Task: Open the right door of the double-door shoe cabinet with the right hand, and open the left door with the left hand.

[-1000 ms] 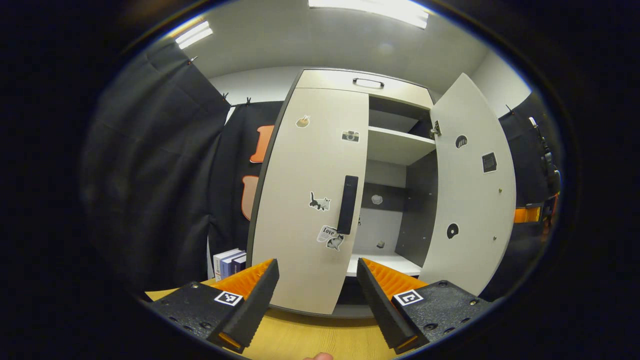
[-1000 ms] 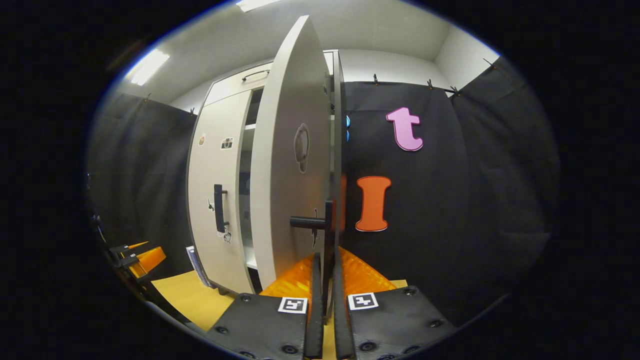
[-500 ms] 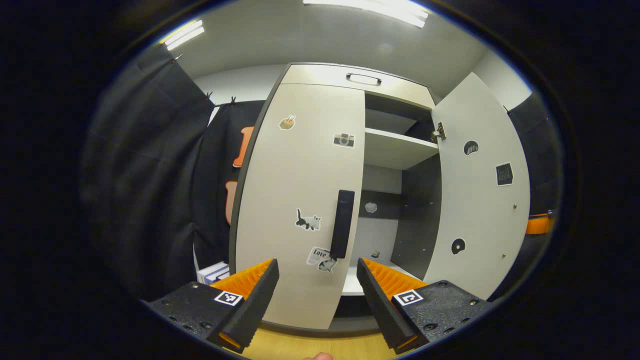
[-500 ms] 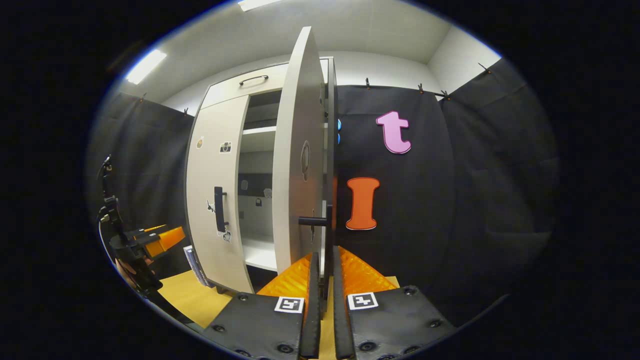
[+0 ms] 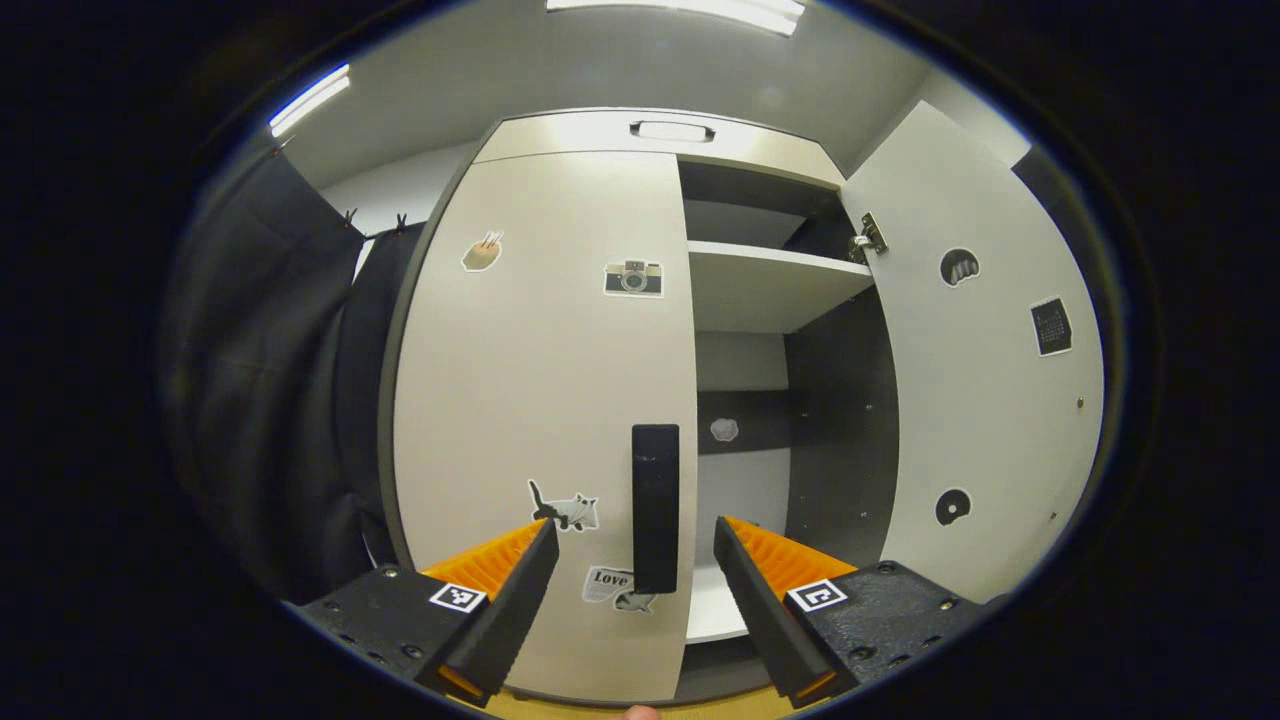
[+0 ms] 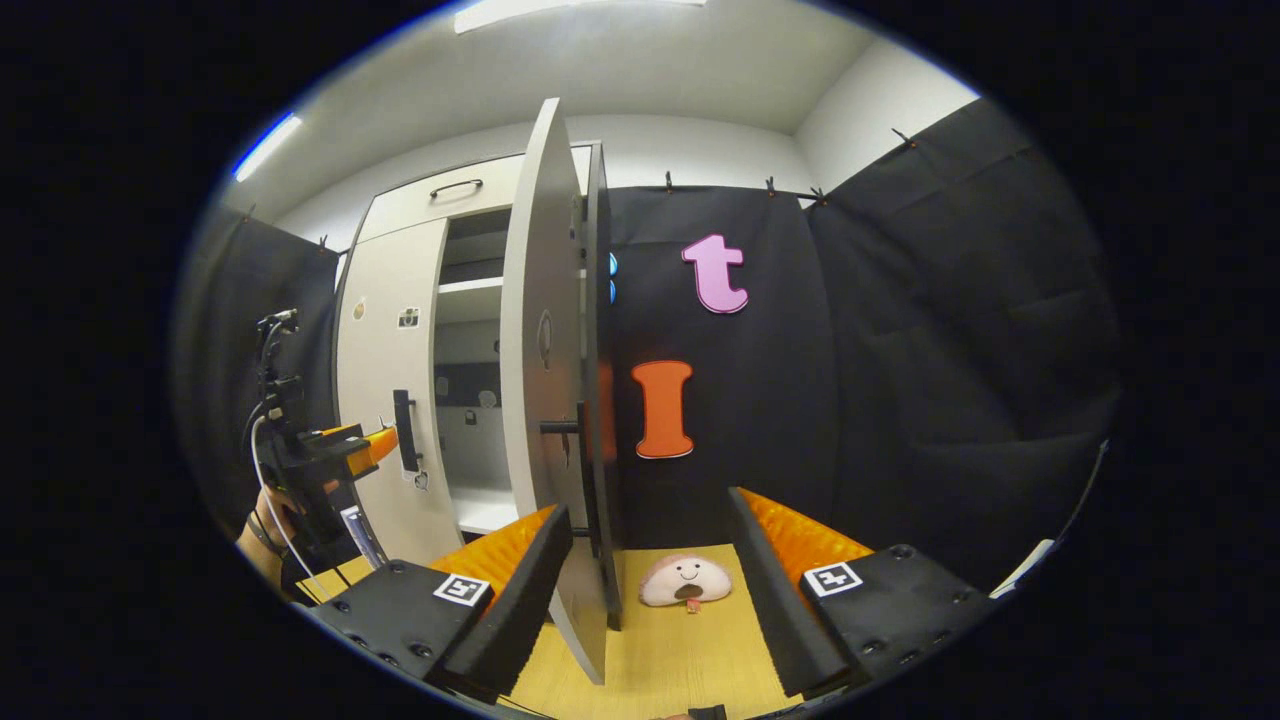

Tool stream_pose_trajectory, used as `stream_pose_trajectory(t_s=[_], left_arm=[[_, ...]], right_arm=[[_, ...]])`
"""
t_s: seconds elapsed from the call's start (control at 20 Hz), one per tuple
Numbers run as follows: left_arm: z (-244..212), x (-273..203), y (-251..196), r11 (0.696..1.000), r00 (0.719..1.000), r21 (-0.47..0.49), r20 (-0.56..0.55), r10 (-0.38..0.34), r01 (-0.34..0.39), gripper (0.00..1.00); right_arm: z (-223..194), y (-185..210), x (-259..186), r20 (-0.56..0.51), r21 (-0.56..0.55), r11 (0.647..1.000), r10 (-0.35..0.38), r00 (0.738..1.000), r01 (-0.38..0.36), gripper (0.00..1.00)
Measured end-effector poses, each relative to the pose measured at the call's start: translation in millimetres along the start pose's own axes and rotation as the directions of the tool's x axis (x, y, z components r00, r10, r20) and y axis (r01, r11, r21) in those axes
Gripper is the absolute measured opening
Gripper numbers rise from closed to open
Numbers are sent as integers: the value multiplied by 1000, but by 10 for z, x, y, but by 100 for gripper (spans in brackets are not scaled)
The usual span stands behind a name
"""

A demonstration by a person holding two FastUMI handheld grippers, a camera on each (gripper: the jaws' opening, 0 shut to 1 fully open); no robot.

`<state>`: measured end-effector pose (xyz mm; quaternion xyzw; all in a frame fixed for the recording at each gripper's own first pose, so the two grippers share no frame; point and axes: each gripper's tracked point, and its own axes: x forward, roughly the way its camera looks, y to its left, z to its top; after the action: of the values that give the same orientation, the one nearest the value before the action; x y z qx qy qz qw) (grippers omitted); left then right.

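Black-draped booth, right door (image 5: 985, 330) swung wide; both tools released; left tool (image 5: 635, 590) should straddle the left door's handle (image 5: 655, 505) at frame centre, then clench and pull.

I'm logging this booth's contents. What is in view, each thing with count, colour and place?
Cabinet: one, beige, ahead on the table.
Left door: one, beige, shut.
Right door: one, beige, swung open.
Handles: two, black; left handle between the left tongs' fingers, untouched; right handle on the open door.
Shelf: one, pale, inside, upper part.
Stickers: several on both doors, among them a camera and a cat.
Plush toy: one, pink, on the table by the right door.
Table: one, yellow wood.
Left tongs: open.
Right tongs: open.
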<state>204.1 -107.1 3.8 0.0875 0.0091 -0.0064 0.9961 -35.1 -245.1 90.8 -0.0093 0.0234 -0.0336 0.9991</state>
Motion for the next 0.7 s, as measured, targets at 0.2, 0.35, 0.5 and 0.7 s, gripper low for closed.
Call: stream_pose_trajectory(t_s=[0.2,0.35,0.5,0.7], left_arm=[[41,335,-35,998,1000,56,25,12,-14,92],[-12,507,-75,1000,1000,30,14,3,-3,94],[-124,588,-28,1000,1000,20,-19,20,-20,89],[-83,597,-66,999,1000,27,-11,-18,18,72]], right_arm=[[-73,-167,-129,-20,-1,999,-40,999,40,94],[-94,-230,-184,-21,0,998,-60,998,60,99],[-75,-217,-181,-6,6,999,-48,999,48,99],[-89,-337,-214,-13,-1,996,-87,996,87,94]])
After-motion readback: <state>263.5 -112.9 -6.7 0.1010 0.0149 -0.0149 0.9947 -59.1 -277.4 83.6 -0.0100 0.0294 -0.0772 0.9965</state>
